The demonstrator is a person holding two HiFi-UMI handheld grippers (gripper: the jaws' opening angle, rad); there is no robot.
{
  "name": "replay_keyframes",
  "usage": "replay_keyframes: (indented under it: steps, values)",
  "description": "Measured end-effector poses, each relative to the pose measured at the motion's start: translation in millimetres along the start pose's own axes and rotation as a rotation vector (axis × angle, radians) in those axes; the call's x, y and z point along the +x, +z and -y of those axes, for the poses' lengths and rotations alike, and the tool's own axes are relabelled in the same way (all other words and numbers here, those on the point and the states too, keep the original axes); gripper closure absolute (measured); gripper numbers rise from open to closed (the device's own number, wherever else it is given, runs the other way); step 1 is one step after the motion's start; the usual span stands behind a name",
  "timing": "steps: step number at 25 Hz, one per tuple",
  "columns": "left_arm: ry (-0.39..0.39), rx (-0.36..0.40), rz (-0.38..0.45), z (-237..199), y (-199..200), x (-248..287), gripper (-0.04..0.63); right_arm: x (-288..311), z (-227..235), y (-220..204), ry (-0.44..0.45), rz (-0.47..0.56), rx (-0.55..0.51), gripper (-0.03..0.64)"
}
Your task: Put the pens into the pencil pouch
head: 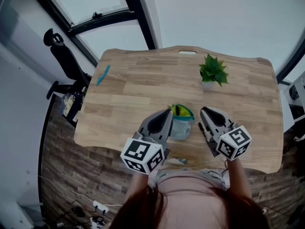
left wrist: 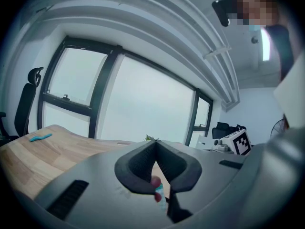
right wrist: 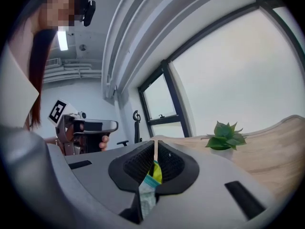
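1. Pale wooden table [head: 143, 85] in front of a big window [head: 81, 1], over a dark plank floor [head: 57, 175]. A black office chair [head: 64, 56] is parked off the table's far left corner.
2. The left gripper [head: 169, 111] is at the near edge, jaws pressed together. Its own view shows a teal-edged bit of the pencil pouch [head: 182, 123] pinched between the pads.
3. The right gripper [head: 204, 110] mirrors it from the other side. Its jaws are nearly together and clamped on the pouch's opposite rim, with yellow-green lining and pale mesh showing in the slit between the pads.
4. So the pouch hangs between the two grippers, mouth up, close to the table's front edge.
5. A blue pen [head: 103, 74] lies well apart, near the far left corner.
6. A dark pen [head: 203, 132] lies on the wood just beside the right gripper.
7. A potted plant [head: 213, 70] stands beyond the right gripper. Cables [head: 95, 206] trail on the floor at the lower left.
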State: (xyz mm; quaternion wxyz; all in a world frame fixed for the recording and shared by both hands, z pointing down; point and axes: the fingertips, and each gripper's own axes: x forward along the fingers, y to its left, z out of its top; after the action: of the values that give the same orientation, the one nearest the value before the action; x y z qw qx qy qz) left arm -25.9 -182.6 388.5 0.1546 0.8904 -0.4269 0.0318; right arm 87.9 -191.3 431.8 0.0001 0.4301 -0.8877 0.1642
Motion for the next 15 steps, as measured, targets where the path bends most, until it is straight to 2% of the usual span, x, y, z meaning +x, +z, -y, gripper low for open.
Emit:
replay_keyframes:
  steps: [15]
  values:
    - [-0.024, 0.001, -0.01, 4, -1, 6, 0.597, -16, 38, -85, -0.099, -0.298, -0.058, 0.598]
